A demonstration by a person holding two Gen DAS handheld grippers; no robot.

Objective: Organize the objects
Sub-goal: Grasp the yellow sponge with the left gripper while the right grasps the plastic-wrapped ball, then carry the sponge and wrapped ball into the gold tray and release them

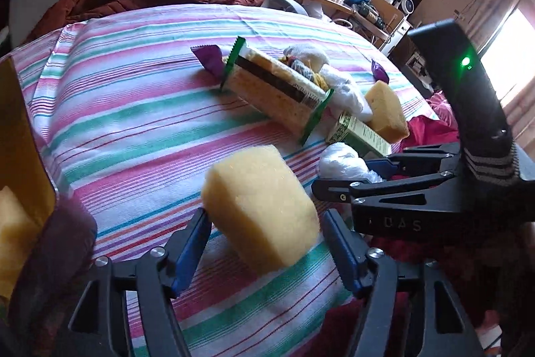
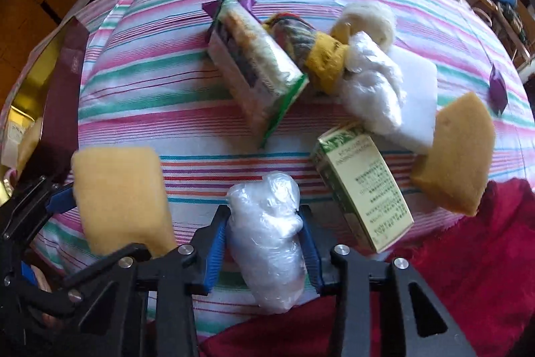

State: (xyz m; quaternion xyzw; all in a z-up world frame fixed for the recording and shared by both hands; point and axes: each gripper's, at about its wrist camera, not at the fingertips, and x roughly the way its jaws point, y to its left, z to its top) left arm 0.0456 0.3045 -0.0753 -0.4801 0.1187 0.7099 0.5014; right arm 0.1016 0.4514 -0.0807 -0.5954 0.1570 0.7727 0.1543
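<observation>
Organizing barely begun: the left gripper (image 1: 264, 243), fingers parted, has a yellow sponge (image 1: 262, 208) loose between them, the right gripper (image 2: 264, 250) pinches a plastic-wrapped bundle (image 2: 267, 240), and a box (image 2: 364, 189), packet (image 2: 254, 62) and second sponge (image 2: 454, 153) lie scattered beyond on the striped surface (image 2: 150, 82).

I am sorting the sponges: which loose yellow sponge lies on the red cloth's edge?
The yellow sponge at far right, beside the green box; the other is between the left gripper's fingers.
</observation>
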